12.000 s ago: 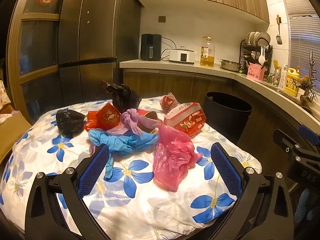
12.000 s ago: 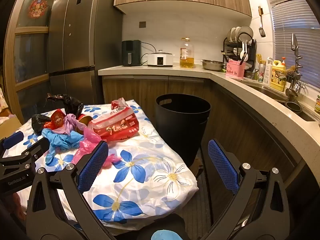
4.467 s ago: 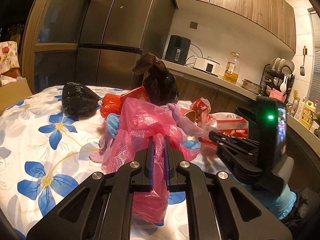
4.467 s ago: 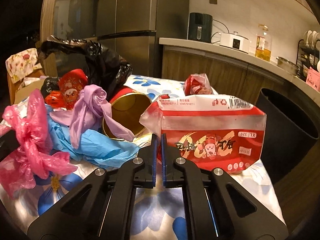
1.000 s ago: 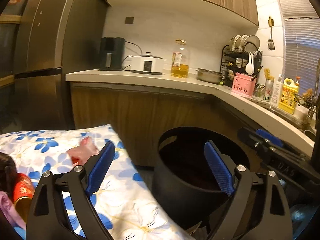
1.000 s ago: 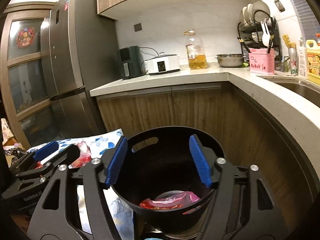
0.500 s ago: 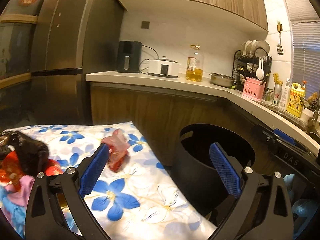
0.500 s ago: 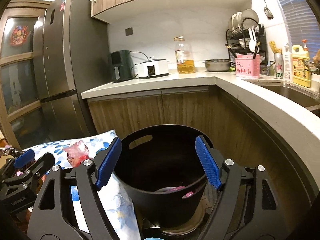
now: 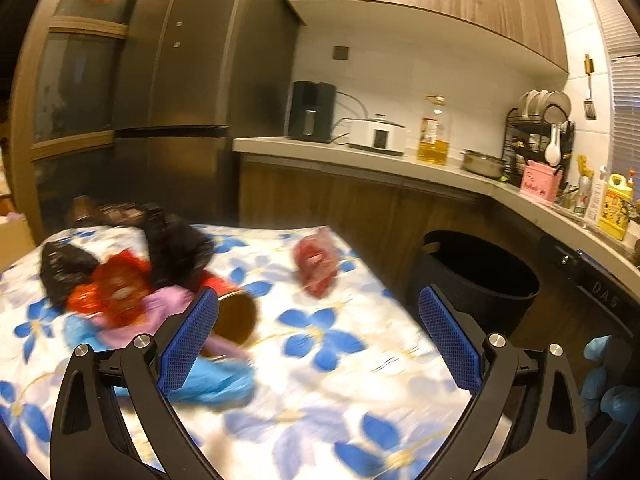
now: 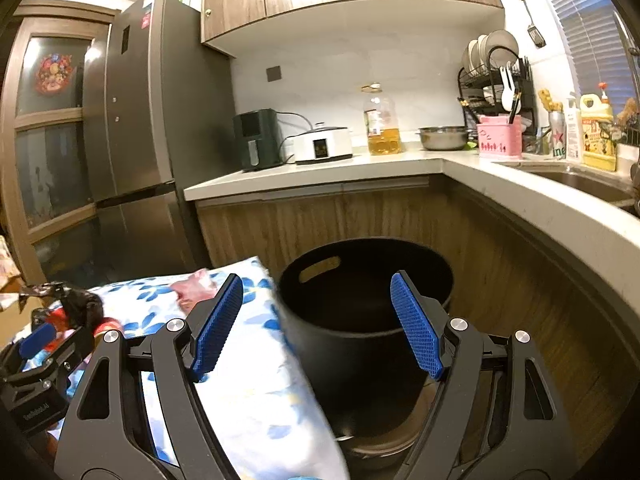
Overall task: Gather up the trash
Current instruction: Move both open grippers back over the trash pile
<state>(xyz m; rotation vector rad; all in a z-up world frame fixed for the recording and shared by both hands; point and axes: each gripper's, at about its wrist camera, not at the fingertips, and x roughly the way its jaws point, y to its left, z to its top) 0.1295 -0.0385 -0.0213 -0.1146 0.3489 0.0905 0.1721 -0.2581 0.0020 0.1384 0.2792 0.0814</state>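
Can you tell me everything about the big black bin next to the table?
The black bin is a round, plastic-looking tub standing upright on the floor, between the flowered table and the wooden cabinets. It has no lid, and a slot handle is cut near its rim. Its inside is too dark to see. The table's cloth edge overlaps its side in the right view; actual contact is unclear.

left claw wide open, empty, over floral cloth; trash pile left, black bin right.

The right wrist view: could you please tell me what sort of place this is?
A home kitchen, most likely: a fridge, a worktop with an oil bottle, and a dish rack by the sink.
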